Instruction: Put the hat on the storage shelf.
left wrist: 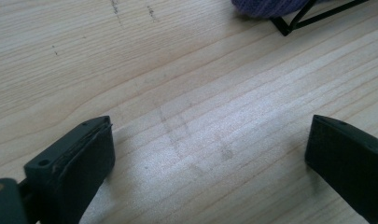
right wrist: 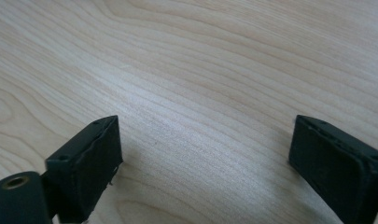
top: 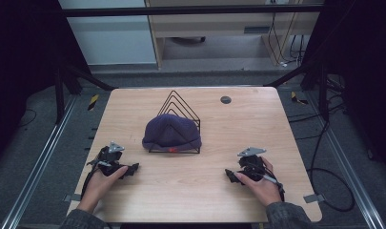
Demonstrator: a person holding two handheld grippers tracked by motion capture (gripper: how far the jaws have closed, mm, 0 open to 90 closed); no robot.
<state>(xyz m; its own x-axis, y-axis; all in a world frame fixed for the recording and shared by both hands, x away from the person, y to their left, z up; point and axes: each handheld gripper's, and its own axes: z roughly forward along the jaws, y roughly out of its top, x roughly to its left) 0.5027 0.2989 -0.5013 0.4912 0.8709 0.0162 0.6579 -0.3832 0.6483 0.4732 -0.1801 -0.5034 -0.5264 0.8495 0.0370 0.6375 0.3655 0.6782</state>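
Beanie [top: 172,132]: a dark purple knitted hat, draped over the black wire rack [top: 183,106] at the middle of the table [top: 257,119], at roughly twelve o'clock from my seat.
Seat on rack: it covers the front wires, and its brim hangs down to the rack's base bar; the rear triangles stand bare behind it at one o'clock.
Weight: I judge it very light, so either gripper alone could lift it.
Stiffness: soft and floppy, I expect; once it leaves the wires it should sag and fold.
Surface: knitted yarn, not slippery, though loops could snag on a wire tip.
Where to hold: I would pinch the thick folded brim at its lower edge, one side at eight o'clock of the hat and the other at four o'clock, then lift up and toward me.
Left gripper [top: 128,170]: released, jaws wide apart with bare wood between them, resting at seven o'clock of the beanie; the hat's edge and a rack corner sit at the top of its own view.
Right gripper [top: 232,176]: also released and empty, at five o'clock of the beanie.
Risk: the rack is light and may drag along if the yarn catches.
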